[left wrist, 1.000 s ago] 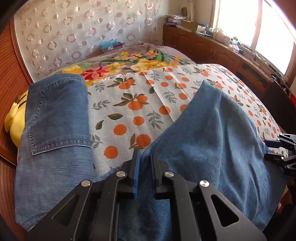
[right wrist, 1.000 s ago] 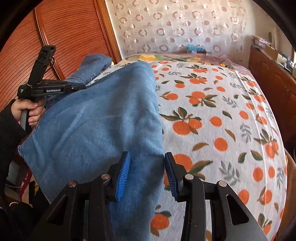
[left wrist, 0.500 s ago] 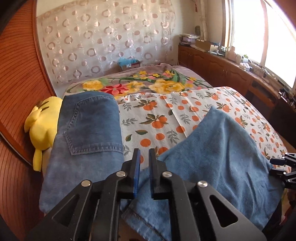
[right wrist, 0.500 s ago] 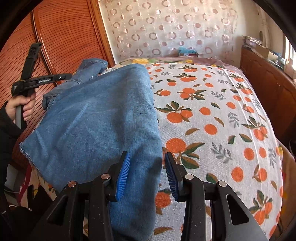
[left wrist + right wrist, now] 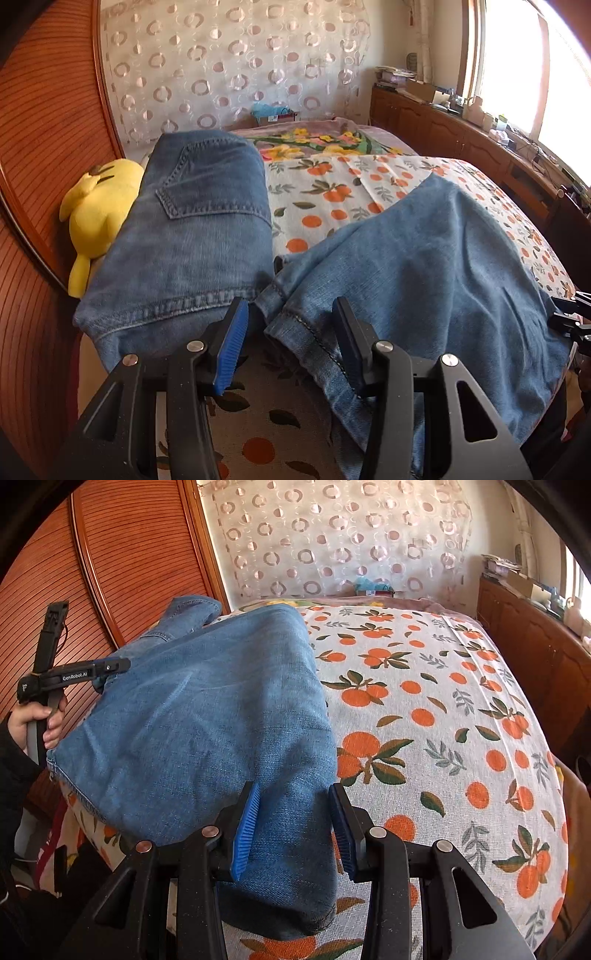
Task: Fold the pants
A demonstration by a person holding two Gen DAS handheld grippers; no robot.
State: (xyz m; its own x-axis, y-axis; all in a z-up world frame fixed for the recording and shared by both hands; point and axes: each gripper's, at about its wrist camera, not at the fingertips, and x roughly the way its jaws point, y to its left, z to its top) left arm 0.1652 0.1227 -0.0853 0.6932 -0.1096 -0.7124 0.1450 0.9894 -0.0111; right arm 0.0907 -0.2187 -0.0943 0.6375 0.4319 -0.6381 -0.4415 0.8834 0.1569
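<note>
Pants (image 5: 207,716) between right gripper (image 5: 291,827) jaws

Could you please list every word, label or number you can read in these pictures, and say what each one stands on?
"GenRobot.AI": white lettering on the side of the left gripper, seen from the right wrist view.
A small white mark at the rear end of that gripper: too small to read.
Label on the box by the curtain: too blurred to read.
</note>
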